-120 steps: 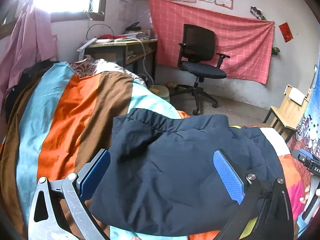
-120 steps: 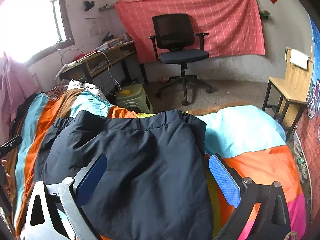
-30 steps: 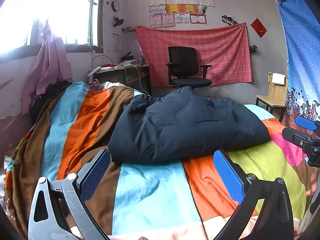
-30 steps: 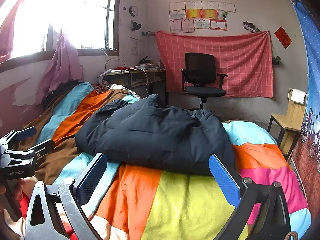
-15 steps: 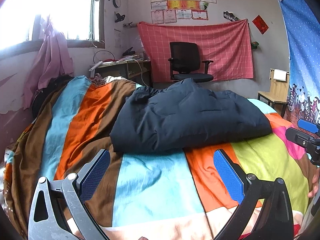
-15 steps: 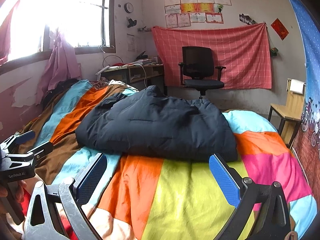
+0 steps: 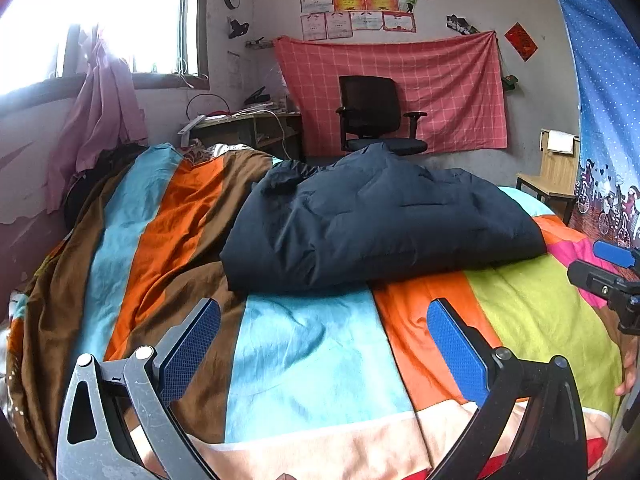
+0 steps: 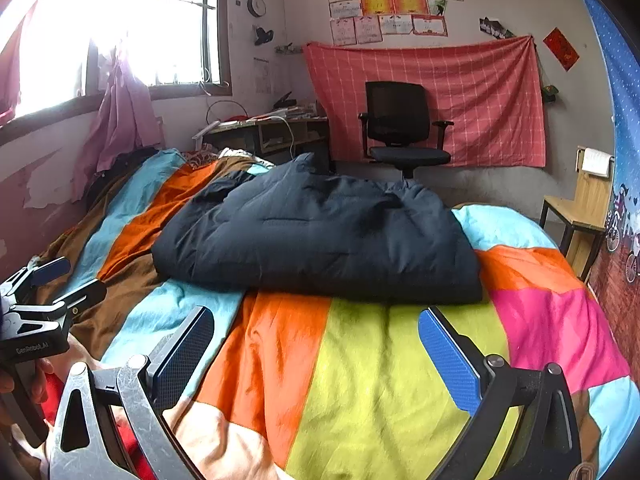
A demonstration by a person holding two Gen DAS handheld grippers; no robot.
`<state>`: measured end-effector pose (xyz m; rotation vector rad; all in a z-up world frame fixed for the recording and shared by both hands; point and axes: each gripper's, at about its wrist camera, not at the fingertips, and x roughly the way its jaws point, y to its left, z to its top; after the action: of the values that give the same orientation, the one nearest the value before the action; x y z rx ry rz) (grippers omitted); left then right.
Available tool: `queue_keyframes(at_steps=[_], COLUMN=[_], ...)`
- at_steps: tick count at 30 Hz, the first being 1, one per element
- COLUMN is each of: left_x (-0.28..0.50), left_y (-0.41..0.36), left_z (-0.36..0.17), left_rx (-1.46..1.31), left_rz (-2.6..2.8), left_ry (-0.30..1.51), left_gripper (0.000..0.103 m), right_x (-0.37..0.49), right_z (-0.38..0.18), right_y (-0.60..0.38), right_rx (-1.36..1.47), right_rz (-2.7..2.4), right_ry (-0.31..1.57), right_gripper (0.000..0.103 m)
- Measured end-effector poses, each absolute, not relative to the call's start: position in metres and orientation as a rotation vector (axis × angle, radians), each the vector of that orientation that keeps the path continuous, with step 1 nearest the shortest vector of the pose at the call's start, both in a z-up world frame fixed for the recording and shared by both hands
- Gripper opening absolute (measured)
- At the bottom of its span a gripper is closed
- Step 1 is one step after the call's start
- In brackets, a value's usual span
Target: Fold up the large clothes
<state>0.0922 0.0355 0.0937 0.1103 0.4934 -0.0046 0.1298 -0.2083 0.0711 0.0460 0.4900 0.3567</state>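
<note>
The left gripper (image 7: 324,344) is released: its two blue pads (image 7: 190,344) stand wide apart with nothing between them. It hovers over the near part of the bedspread (image 7: 312,360), above the light blue and orange stripes.

The right gripper (image 8: 316,350) is likewise released, with its blue pads (image 8: 448,364) spread wide and empty. It hovers over the orange and yellow-green patches of the same bedspread.

The dark jacket (image 7: 372,224) lies ahead of both grippers, apart from the pads. It rests on the bedspread as a thick folded bundle. In the left wrist view it sits ahead and slightly to the right of the gripper. In the right wrist view the jacket (image 8: 320,236) sits straight ahead, extending to the left.

Each gripper appears in the other's view. The right gripper (image 7: 612,276) shows at the far right edge of the left wrist view, beside the jacket's near right corner. The left gripper (image 8: 40,304) shows at the far left edge of the right wrist view, held in a hand (image 8: 24,376).

Beyond the jacket stands a black office chair (image 7: 372,120) in front of a red checked cloth (image 7: 440,80) hung on the wall. A desk (image 7: 248,128) stands ahead to the left, under the window (image 7: 100,20). A wooden chair (image 7: 556,176) stands ahead to the right.
</note>
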Motion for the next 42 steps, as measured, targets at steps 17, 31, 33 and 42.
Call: queue_keyframes(at_steps=[17, 31, 33, 42], left_x=[0.0915, 0.0910, 0.0907, 0.0898], left_y=[0.0368, 0.0353, 0.0349, 0.0340], left_z=[0.0920, 0.0900, 0.0902, 0.0898], left_rx=[0.106, 0.108, 0.108, 0.108], left_rz=[-0.004, -0.004, -0.004, -0.002], left_ry=[0.499, 0.498, 0.498, 0.498], left_gripper=[0.101, 0.101, 0.101, 0.101], right_x=[0.1312, 0.1316, 0.1315, 0.1315], right_z=[0.0659, 0.0662, 0.0661, 0.0661], right_y=[-0.2093, -0.2096, -0.2094, -0.2090], right_rx=[0.045, 0.044, 0.044, 0.044], right_rz=[0.357, 0.358, 0.358, 0.358], right_ry=[0.510, 0.507, 0.510, 0.510], right_gripper=[0.103, 0.103, 0.103, 0.103])
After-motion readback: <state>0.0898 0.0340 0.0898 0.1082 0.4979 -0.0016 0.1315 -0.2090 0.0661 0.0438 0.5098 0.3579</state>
